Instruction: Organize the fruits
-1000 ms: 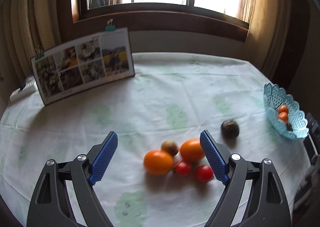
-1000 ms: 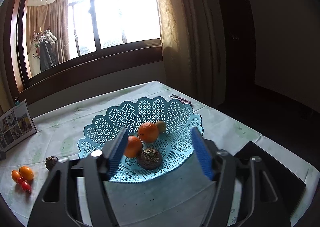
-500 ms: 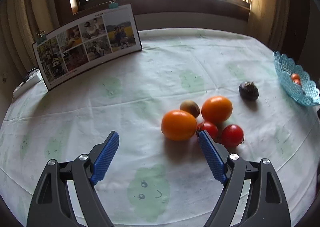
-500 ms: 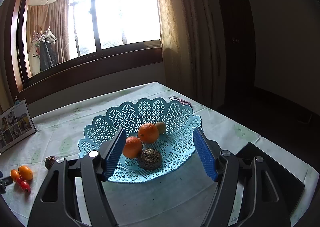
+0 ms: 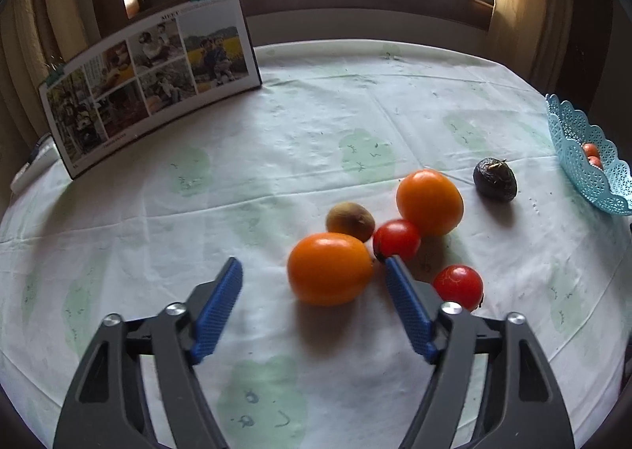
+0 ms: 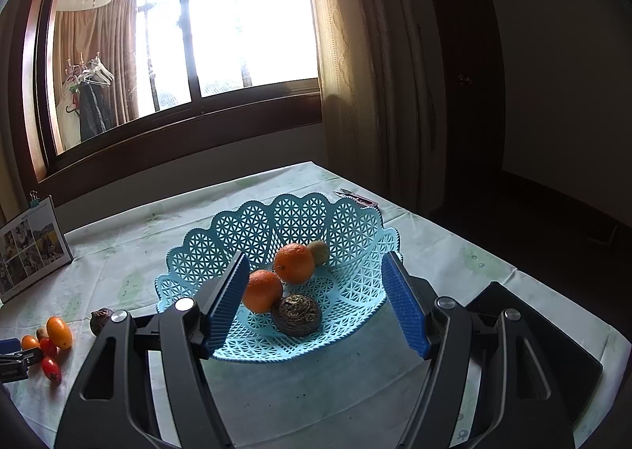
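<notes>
Left gripper (image 5: pixel 312 271) is spread wide around the nearest orange tomato (image 5: pixel 330 268) on the bench (image 5: pixel 276 133), not touching it. Right gripper (image 6: pixel 316 291) hangs spread too, over the blue lattice basket (image 6: pixel 300 219) holding two oranges (image 6: pixel 294 263).

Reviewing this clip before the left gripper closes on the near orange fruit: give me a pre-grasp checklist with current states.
1. Left gripper open wide enough for the near orange fruit: ok.
2. Fruit centred between the fingers: not ok; it sits close to the right finger.
3. Neighbours clear of the fingers: not ok; a red tomato is right at that fingertip.
4. Fingers low enough to grip the fruit: cannot tell.
5. Blue basket has room: ok.
6. Right gripper open, holding nothing: ok.
</notes>
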`<state>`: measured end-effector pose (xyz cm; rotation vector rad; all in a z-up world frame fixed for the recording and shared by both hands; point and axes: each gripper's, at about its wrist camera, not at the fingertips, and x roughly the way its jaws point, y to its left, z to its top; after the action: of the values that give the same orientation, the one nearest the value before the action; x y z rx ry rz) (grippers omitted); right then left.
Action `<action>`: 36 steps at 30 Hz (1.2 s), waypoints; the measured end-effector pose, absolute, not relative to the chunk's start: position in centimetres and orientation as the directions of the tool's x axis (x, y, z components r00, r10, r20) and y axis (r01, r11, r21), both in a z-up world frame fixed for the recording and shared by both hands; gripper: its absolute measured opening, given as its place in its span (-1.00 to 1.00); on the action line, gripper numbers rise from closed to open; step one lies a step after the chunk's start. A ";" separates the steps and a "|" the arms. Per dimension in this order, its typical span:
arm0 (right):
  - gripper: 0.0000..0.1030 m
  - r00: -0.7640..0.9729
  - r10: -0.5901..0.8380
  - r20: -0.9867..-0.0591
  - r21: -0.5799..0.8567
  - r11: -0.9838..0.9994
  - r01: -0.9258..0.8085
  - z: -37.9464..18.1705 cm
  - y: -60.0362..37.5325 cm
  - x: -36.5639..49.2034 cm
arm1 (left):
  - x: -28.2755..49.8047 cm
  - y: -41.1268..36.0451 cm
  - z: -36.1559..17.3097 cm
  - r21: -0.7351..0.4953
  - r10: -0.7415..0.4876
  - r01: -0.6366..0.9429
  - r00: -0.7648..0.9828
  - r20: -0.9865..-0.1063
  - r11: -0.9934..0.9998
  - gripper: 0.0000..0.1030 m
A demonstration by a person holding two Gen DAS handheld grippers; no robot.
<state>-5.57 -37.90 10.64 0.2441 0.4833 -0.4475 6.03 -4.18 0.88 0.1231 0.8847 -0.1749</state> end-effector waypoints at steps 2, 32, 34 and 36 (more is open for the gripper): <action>0.38 0.793 -0.355 -0.495 0.120 0.876 0.467 10.6 -37.9 -5.6 | 6.2 -4.2 0.5 0.019 -0.114 0.210 0.601 -0.791 0.977 0.02; 0.37 0.716 0.108 -0.690 0.085 0.994 -0.068 9.7 -21.5 2.5 | 3.5 -0.9 5.4 -0.075 -0.165 0.157 0.712 -0.683 0.985 -0.16; 0.37 0.684 0.118 -0.719 0.074 0.993 -0.094 8.8 -20.5 3.5 | 3.3 -0.8 5.6 -0.078 -0.165 0.153 0.717 -0.677 0.985 -0.16; 0.37 0.656 0.130 -0.744 0.079 0.991 -0.107 7.9 -19.9 4.4 | 3.2 -0.6 5.8 -0.083 -0.168 0.152 0.719 -0.675 0.985 -0.16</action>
<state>4.44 -19.89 7.92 0.0291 0.8449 0.1343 3.20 -0.59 5.84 -0.0218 0.7479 -0.1769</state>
